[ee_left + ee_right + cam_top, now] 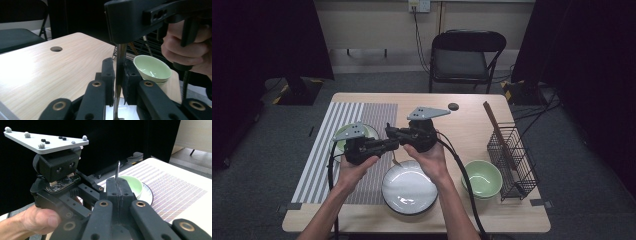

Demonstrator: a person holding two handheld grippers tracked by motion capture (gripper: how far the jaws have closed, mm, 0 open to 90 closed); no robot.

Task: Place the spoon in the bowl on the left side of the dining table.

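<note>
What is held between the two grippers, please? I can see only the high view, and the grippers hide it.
Observer: A thin metal utensil. In the left gripper view, the left gripper is closed on it.
Operator: Does the right gripper hold it too?
Observer: Yes. In the right gripper view, the right gripper is shut, with the metal tip poking up above its jaws.
Operator: What lies underneath?
Observer: The lower end hangs over the white plate.

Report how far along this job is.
Done: the white plate and green bowl sit on the table. In hand: a thin utensil, clamped in the right claw, with the left claw closed on it too, above the plate. Left, probably: one claw must let go and the utensil be set down.
</note>
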